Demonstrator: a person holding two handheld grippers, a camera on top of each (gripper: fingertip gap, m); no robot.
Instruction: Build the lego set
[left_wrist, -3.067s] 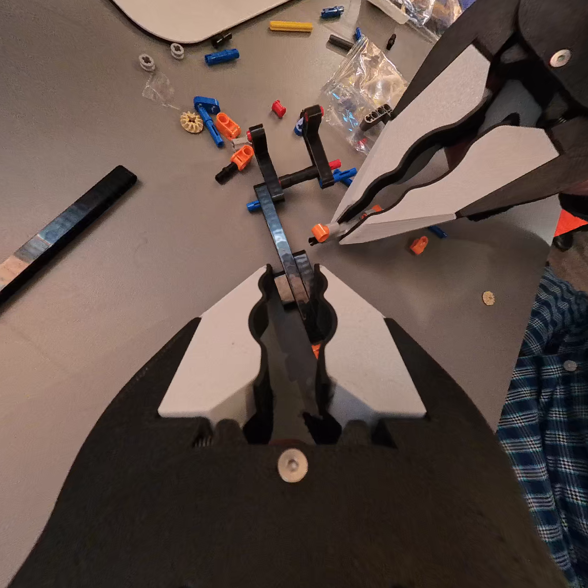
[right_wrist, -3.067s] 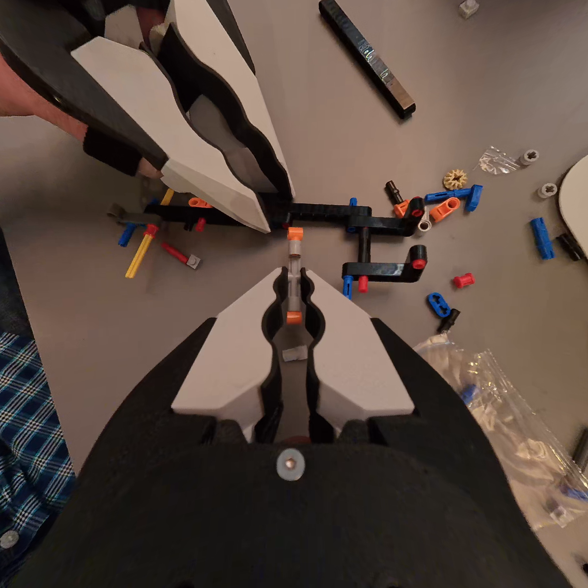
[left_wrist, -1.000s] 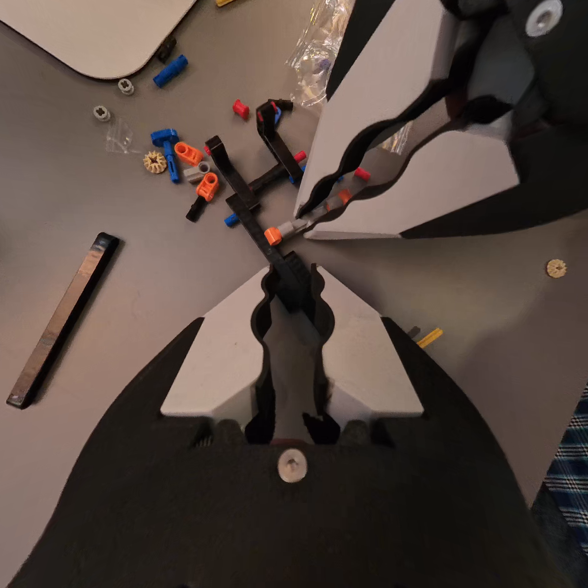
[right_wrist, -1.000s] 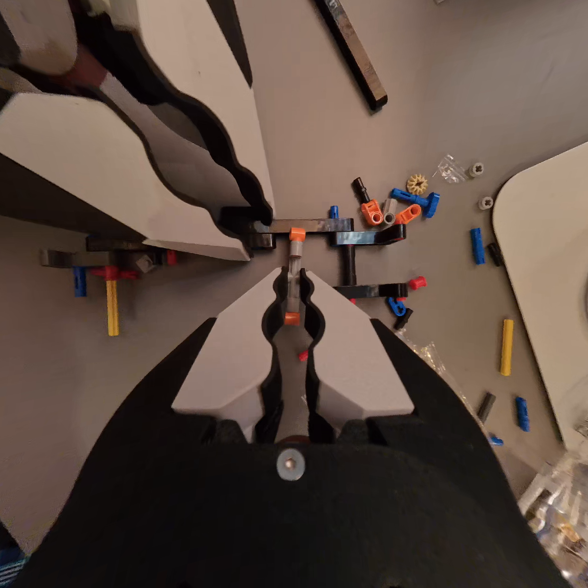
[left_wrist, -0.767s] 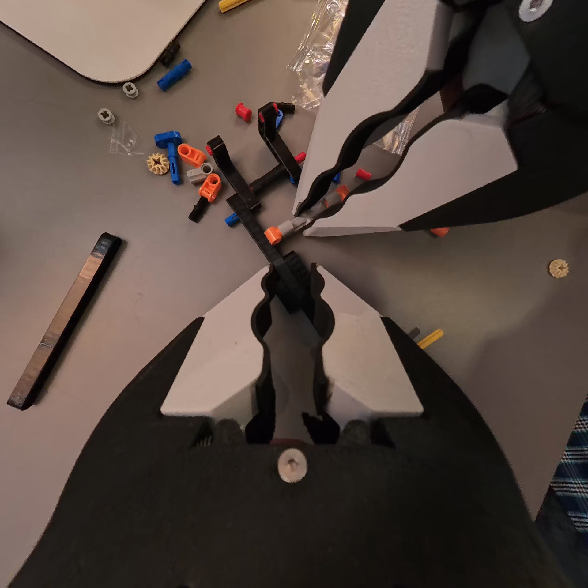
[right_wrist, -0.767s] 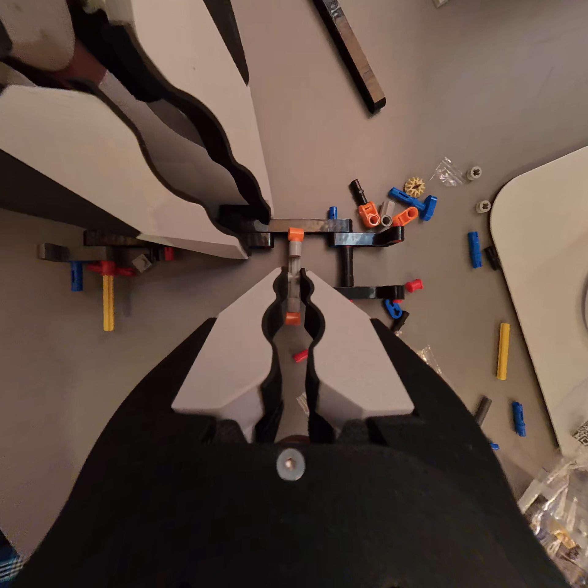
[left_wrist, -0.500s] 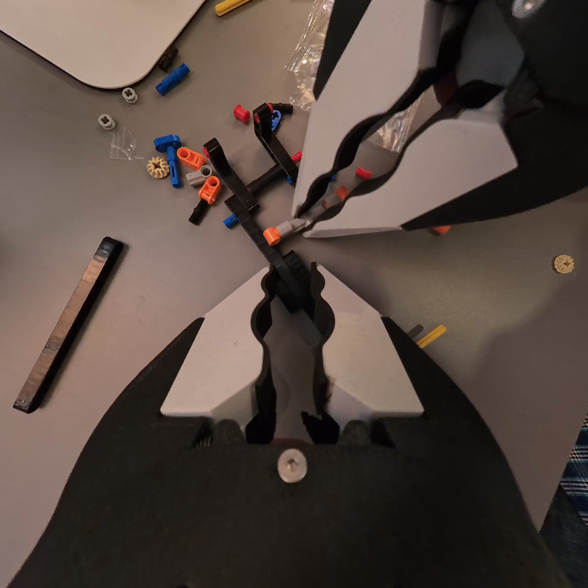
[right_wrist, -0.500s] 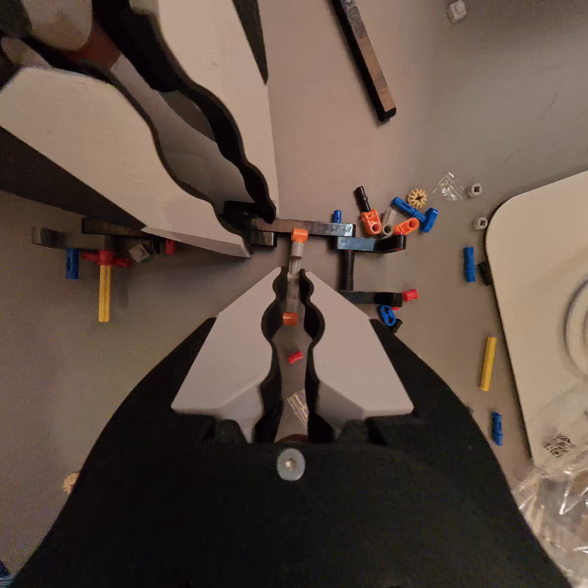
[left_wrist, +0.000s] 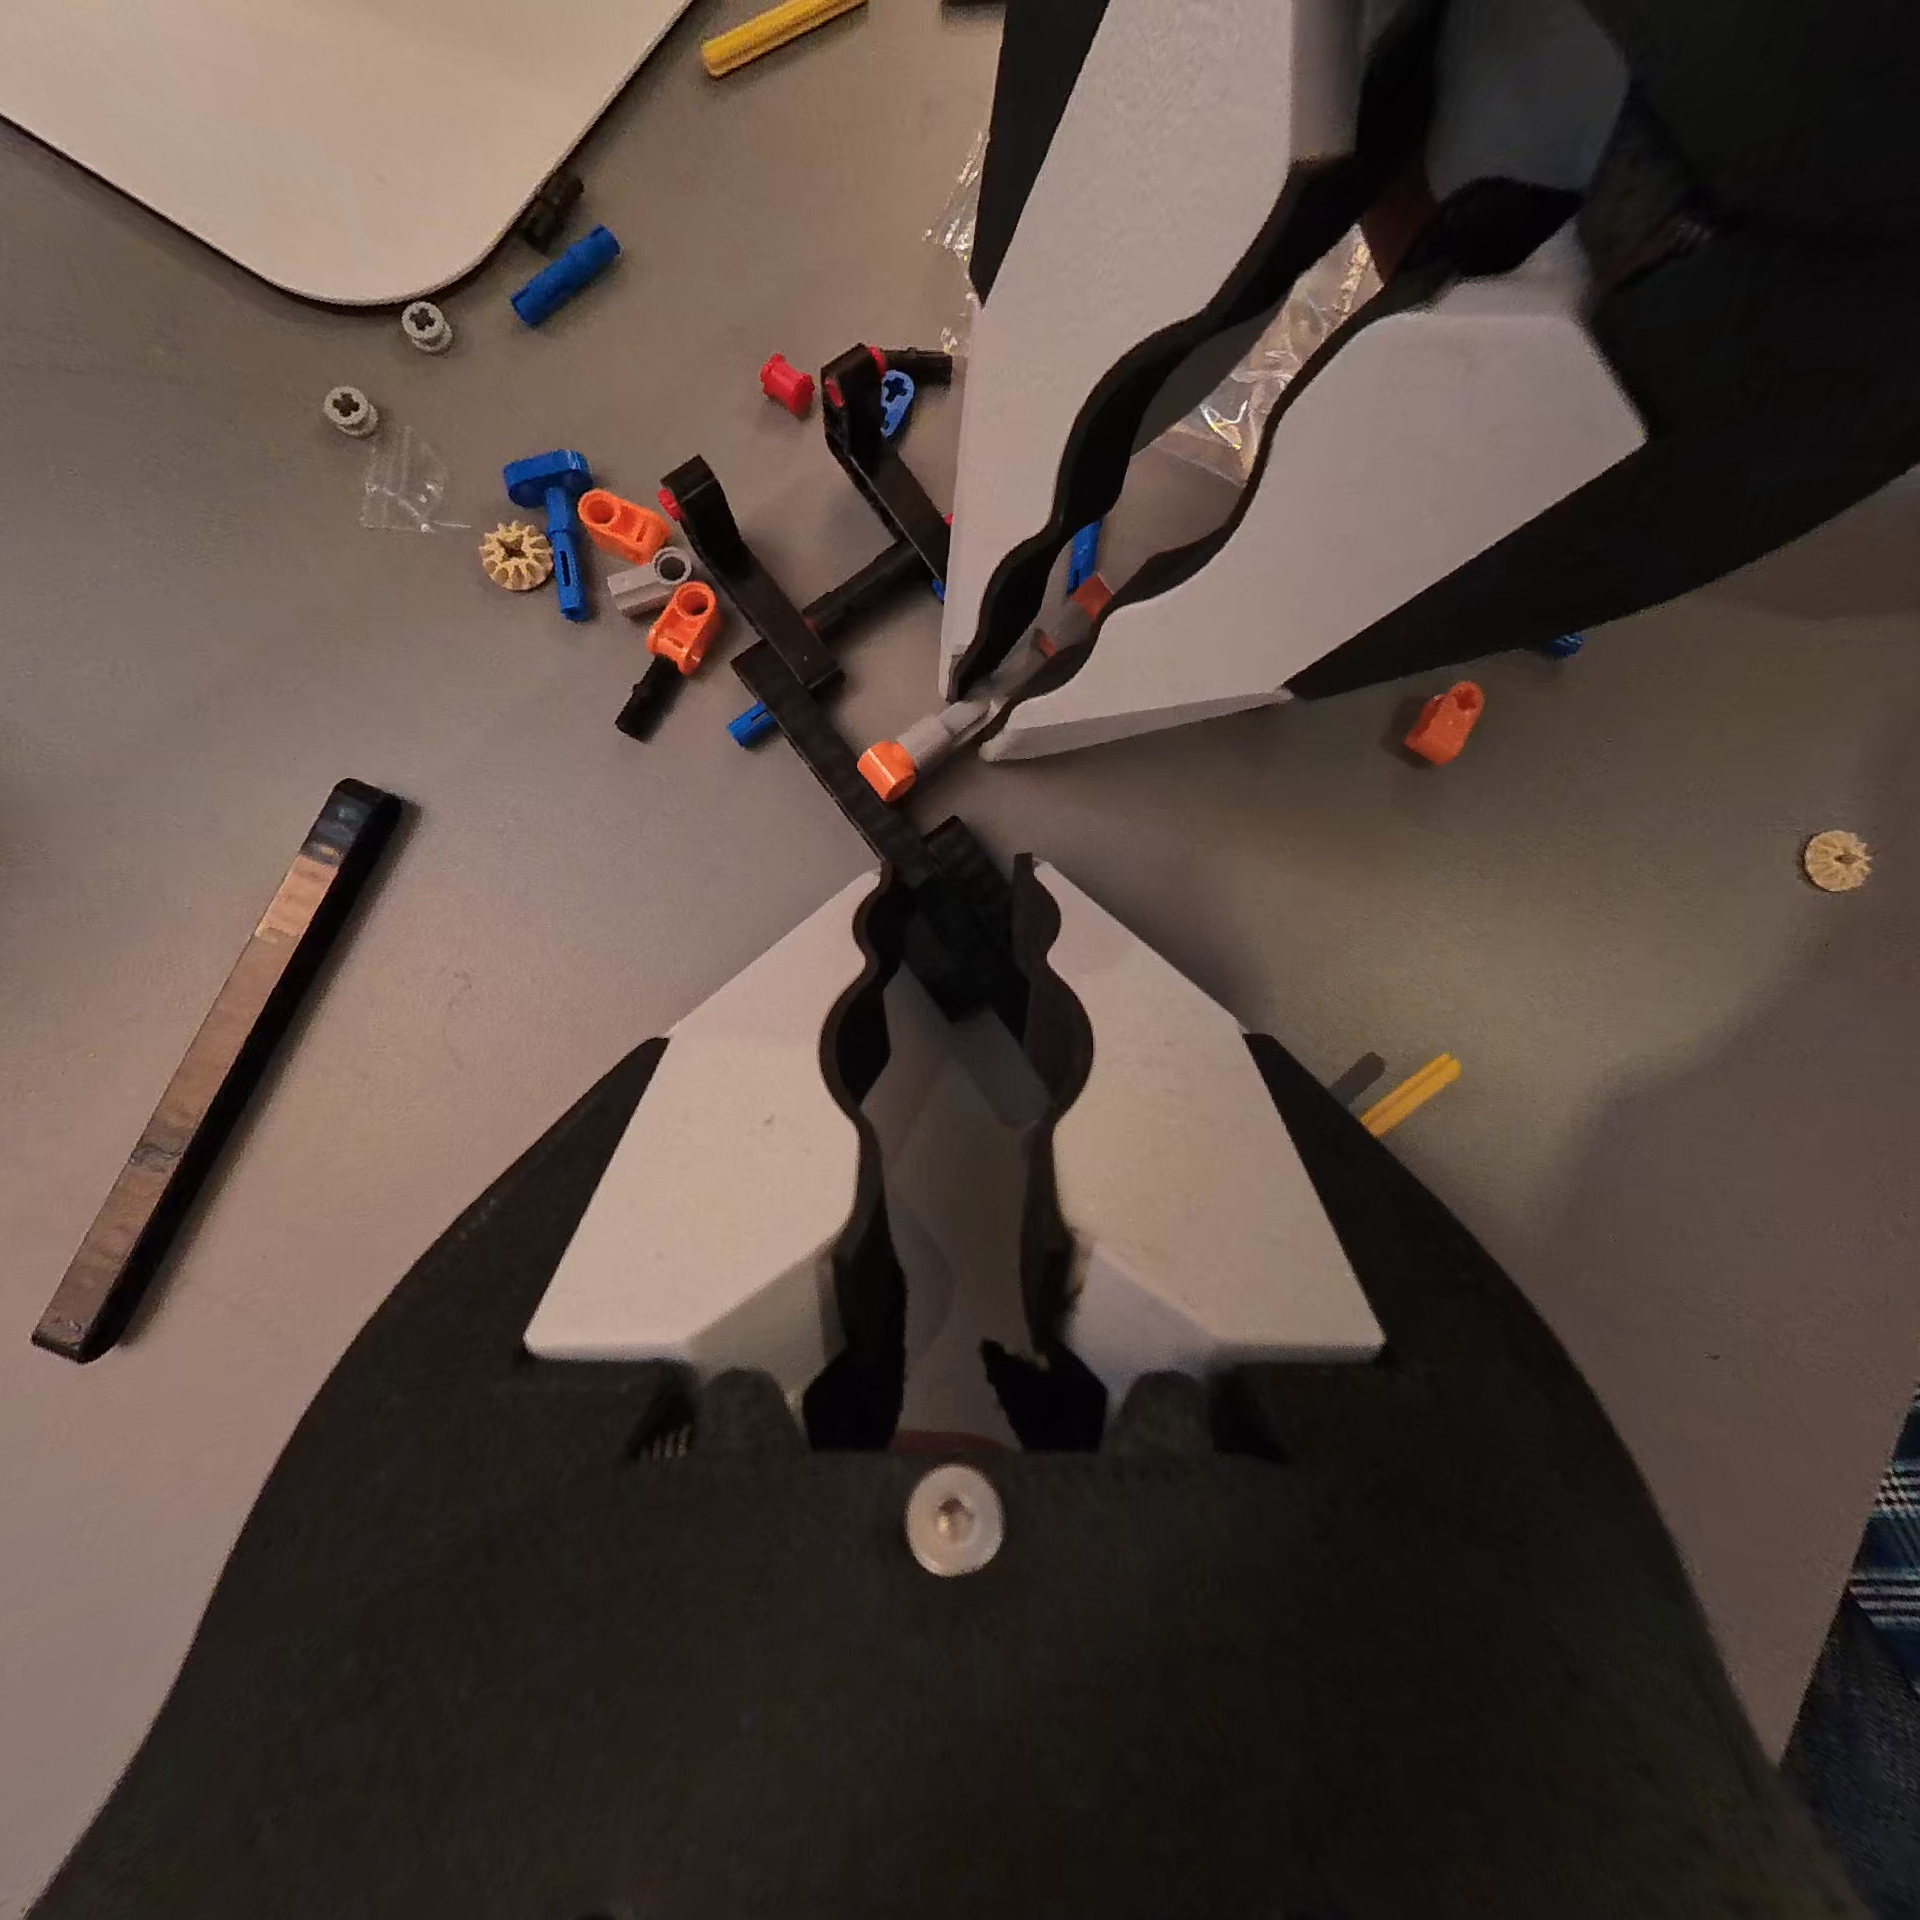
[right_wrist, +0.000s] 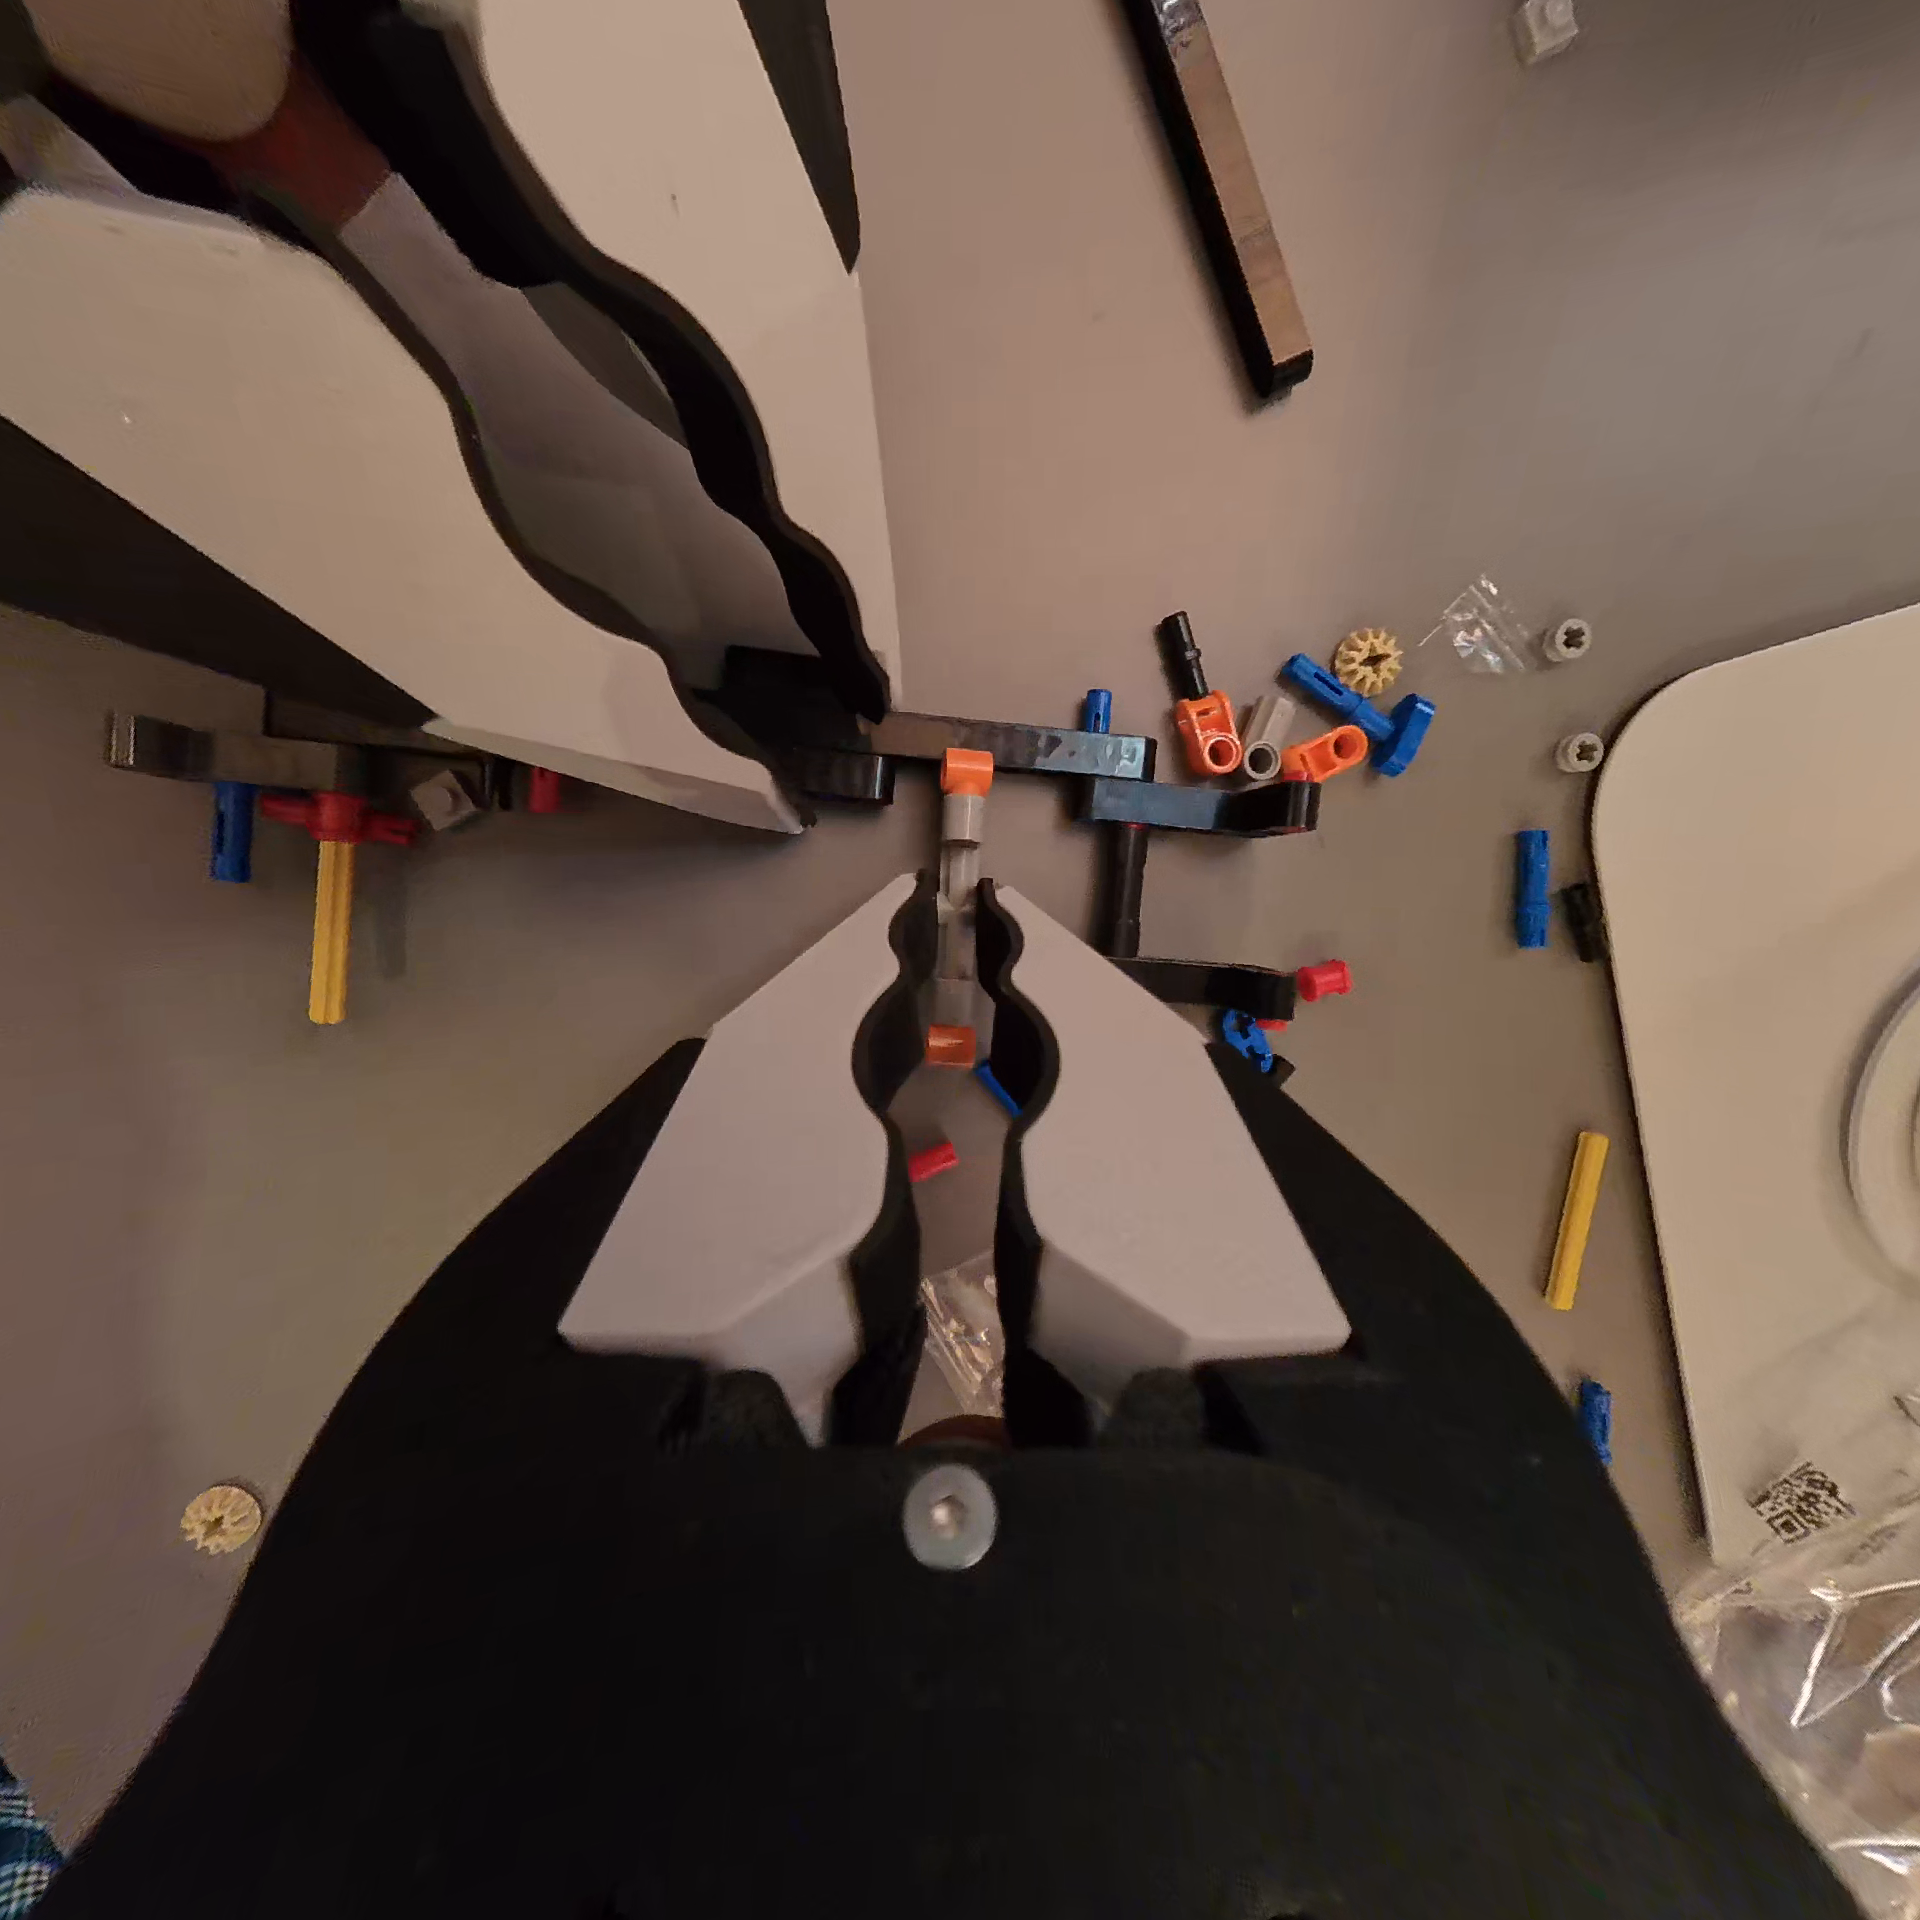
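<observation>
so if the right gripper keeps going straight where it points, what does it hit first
Probably the black beam. The right gripper is shut on a grey axle whose orange tip already looks against the beam, held by the left gripper. Depth is unclear.

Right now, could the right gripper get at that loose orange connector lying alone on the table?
Probably not yet: the right gripper is shut on the grey axle at the black beam. The orange connector lies clear beside it.

black beam (left_wrist: 821, 727), orange-tipped grey axle (right_wrist: 961, 821) — grey table (left_wrist: 520, 935)
</observation>
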